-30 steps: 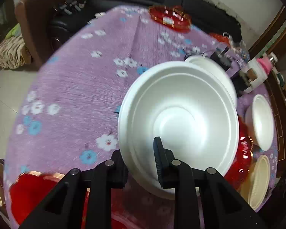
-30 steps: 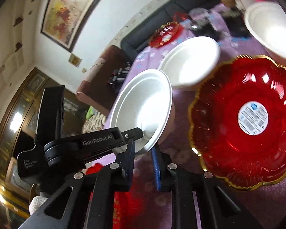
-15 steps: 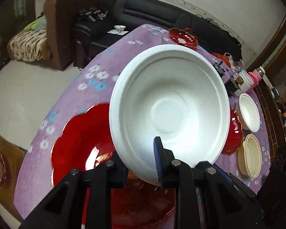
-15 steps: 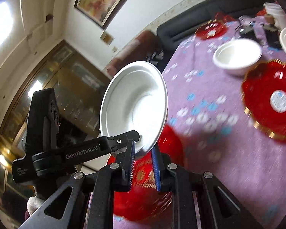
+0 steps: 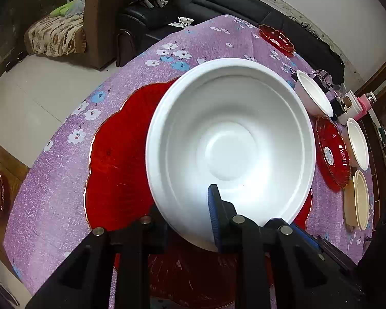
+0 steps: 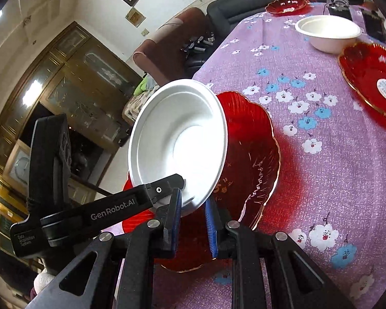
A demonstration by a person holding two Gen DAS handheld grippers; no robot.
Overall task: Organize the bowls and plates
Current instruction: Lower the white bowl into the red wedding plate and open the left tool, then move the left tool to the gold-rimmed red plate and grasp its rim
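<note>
The left tool [image 5: 190, 216], gripping the white bowl [image 5: 231, 149], now brings it over the near red plate [image 5: 115, 159], ready to set down; the right tool [image 6: 193, 221] hangs narrowly open, empty.

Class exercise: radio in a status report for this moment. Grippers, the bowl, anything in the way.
Left gripper shut on white bowl, tilted above red plate. Right gripper open, empty, close by the bowl's rim. Nothing lying on the plate where visible.

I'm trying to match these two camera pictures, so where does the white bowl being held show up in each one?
Left wrist: the white bowl fills the centre, its near rim clamped by the left hand-held gripper.
Right wrist: it sits left of centre, tilted on edge.
Shared landmark: the big red plate below the bowl.
</note>
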